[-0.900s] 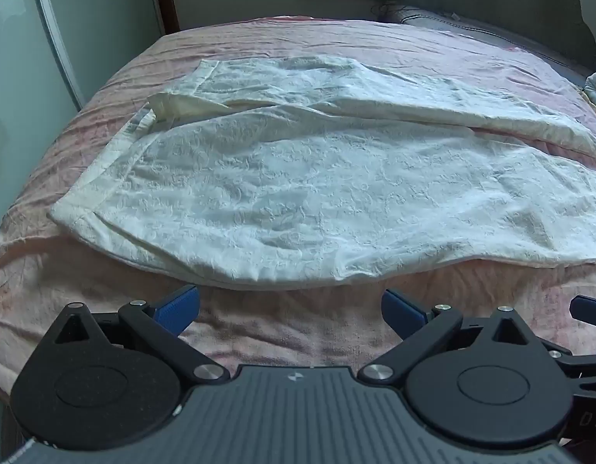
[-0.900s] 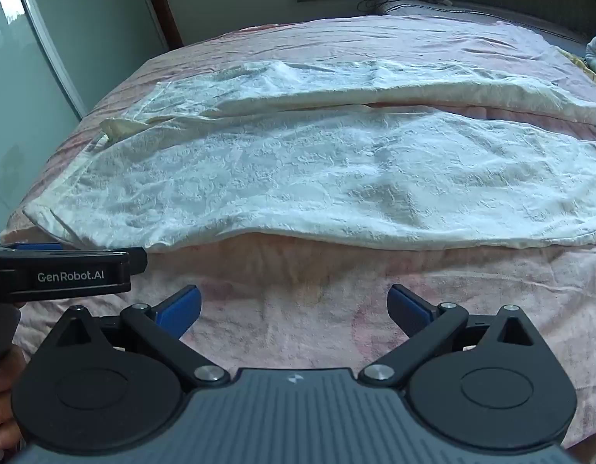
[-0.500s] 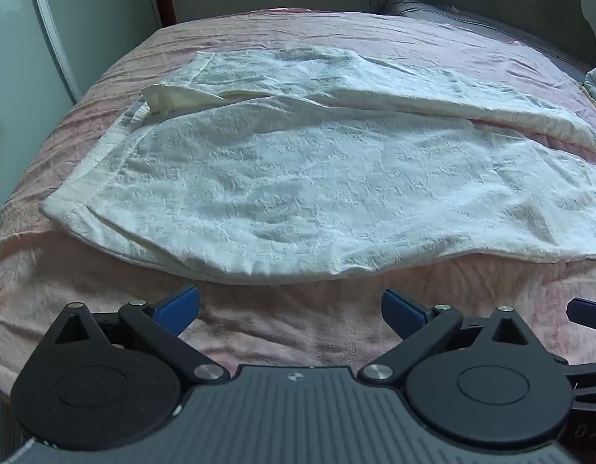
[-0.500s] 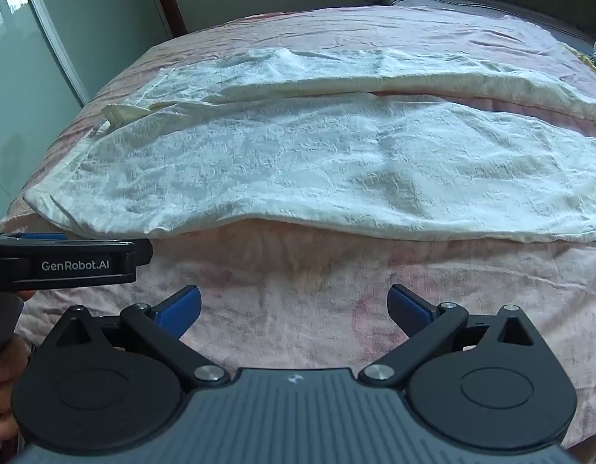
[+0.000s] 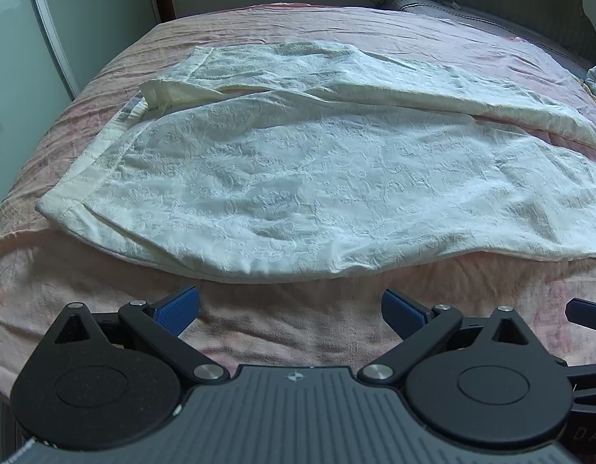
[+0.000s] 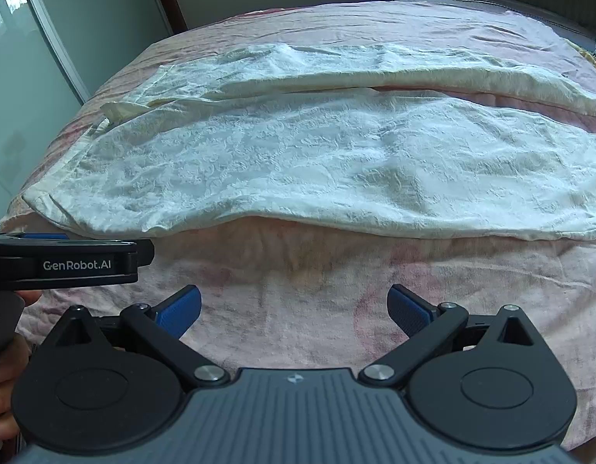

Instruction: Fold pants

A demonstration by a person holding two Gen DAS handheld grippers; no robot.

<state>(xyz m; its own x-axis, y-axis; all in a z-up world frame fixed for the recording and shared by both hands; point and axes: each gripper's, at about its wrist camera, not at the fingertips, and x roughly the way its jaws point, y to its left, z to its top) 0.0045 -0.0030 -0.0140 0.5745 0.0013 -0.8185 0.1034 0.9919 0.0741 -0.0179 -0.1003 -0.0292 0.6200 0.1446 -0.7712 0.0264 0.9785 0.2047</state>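
Both tongs have crept forward since 0.9 s ago, so the pants fill more of each view, and nothing on the bed has shifted.

From the left wrist, the left tongs (image 5: 290, 307) stand wide and hold nothing, low over the pink bed (image 5: 282, 328). The white pants (image 5: 298, 178) lie flat just beyond them, waistband (image 5: 100, 162) at the left, the 2 legs running off to the right. The near hem edge is close to the blue tips but not touching.

From the right wrist, the right tongs (image 6: 294, 305) are also wide and empty, a little farther back from the near edge. The left tongs show at the left edge of this view, close to the waistband corner.

The pants' long axis runs left to right, across both tongs. So the left tongs look better placed for the waist end, the right for the leg.
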